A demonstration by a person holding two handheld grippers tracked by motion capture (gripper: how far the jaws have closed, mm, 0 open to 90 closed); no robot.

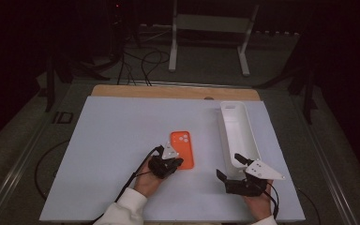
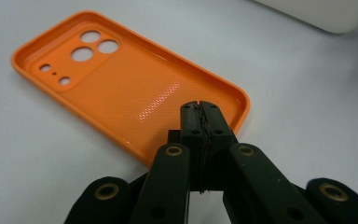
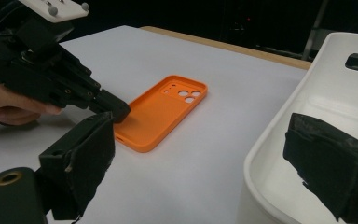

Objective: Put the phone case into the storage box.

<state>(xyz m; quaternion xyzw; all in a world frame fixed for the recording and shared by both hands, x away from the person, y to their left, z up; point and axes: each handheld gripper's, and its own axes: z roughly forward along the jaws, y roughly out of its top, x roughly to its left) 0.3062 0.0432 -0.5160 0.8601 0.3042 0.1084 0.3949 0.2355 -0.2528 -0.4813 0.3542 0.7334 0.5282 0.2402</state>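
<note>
Gripping the near short rim of the orange soft-plastic phone case (image 2: 121, 88) is the step in hand, as I judge it. The case lies flat on the white tabletop (image 1: 112, 154), hollow side up, with its camera holes toward the far edge, a little right of the middle and nearer to the near edge than to the far one. The left claw (image 2: 200, 114) has its jaws fully together. In the left claw view the tips sit right at the raised rim of the case's near end. If they pinch this rim or only rest over it, I cannot tell for sure, because the closed tips hide the rim there.

The right claw (image 3: 200, 154) stands wide open and holds nothing. One jaw is inside the long white plastic tray (image 1: 236, 131) and the other outside it, so the tray's near end wall is between them, not pressed. This tray lies along the right side of the tabletop, just beside the case but apart from it.

The next move, I think, calls for a small and slow lift of the left claw to test the hold. The rim is thin and may slip out. If it holds, the case can go across to the tray, while the right claw closes on the wall to keep the tray steady.
</note>
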